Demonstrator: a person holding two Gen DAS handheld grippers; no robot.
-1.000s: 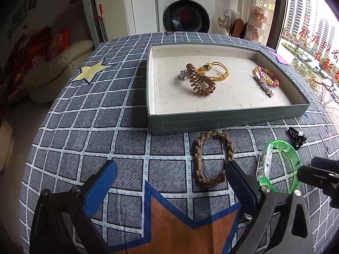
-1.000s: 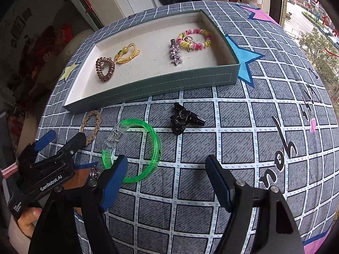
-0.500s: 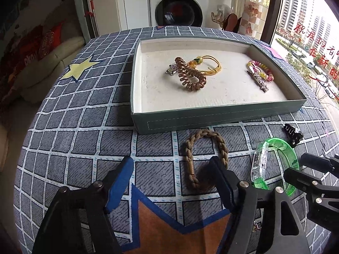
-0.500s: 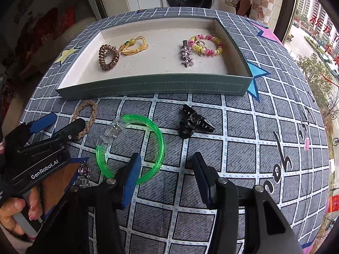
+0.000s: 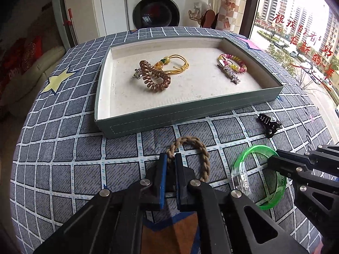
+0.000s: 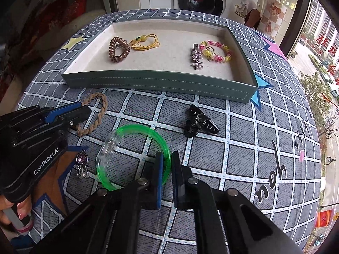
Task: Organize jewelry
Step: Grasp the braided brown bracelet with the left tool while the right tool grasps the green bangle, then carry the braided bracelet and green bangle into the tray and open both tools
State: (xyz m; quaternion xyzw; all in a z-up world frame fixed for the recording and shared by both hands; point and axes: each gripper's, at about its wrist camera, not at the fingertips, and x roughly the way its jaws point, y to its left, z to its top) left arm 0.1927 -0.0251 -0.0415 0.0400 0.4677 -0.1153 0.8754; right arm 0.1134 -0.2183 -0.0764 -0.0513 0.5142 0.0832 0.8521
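A tan braided bracelet lies on the checked tablecloth in front of the green tray. My left gripper is shut on the bracelet's left side. A green and clear plastic bangle lies to its right, and my right gripper is shut on the bangle's green rim. In the right wrist view the left gripper pinches the braided bracelet at the left. The tray holds a brown coil hair tie, a yellow cord, a star clip and a pink-yellow coil band.
A black claw clip lies on the cloth right of the bangle. A purple gem earring sits by the left gripper's body. A hand holds the left tool. A washing machine stands beyond the table.
Both grippers went from wide open to shut, the left one closing on the braided bracelet and the right one on the green bangle. Both views rolled a little.
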